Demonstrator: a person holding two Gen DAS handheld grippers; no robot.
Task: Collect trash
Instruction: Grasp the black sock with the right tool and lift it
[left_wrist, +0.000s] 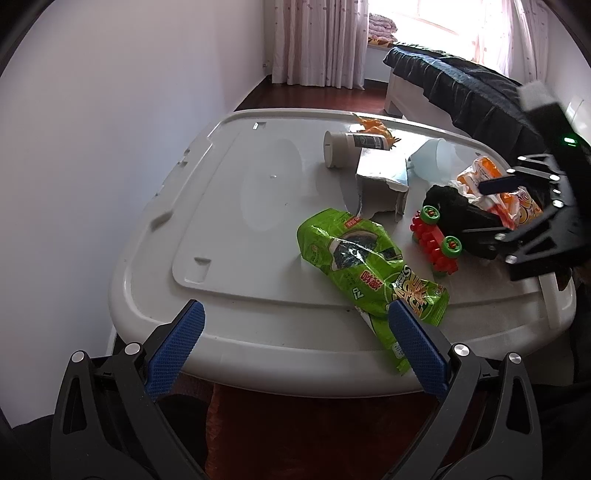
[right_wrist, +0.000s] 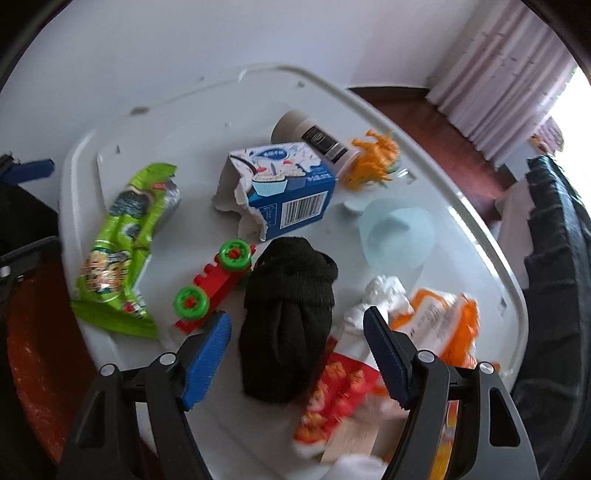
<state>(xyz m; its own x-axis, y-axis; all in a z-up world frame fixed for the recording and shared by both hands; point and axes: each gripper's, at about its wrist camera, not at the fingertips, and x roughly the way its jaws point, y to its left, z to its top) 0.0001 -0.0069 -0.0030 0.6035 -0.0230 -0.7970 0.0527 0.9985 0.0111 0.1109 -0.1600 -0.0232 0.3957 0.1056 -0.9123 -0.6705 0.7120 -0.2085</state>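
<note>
A white plastic lid (left_wrist: 221, 221) serves as the table top. On it lie a green snack wrapper (left_wrist: 365, 273) (right_wrist: 122, 251), a torn milk carton (left_wrist: 384, 184) (right_wrist: 280, 192), a white bottle (left_wrist: 347, 146) (right_wrist: 310, 136), an orange-white wrapper (left_wrist: 495, 192) (right_wrist: 436, 325) and a crumpled white paper (right_wrist: 384, 295). My left gripper (left_wrist: 295, 328) is open at the lid's near edge, its right finger over the green wrapper's end. My right gripper (right_wrist: 297, 343) is open, low over the black sock (right_wrist: 291, 317) and the orange-white wrapper; it also shows in the left wrist view (left_wrist: 532, 206).
A red toy block car with green wheels (left_wrist: 436, 243) (right_wrist: 210, 291), a pale blue cup (left_wrist: 432, 158) (right_wrist: 395, 232) and an orange toy (left_wrist: 373, 127) (right_wrist: 373, 158) also lie on the lid. A bed with a dark cover (left_wrist: 461, 88) stands on the right. A white wall runs along the left.
</note>
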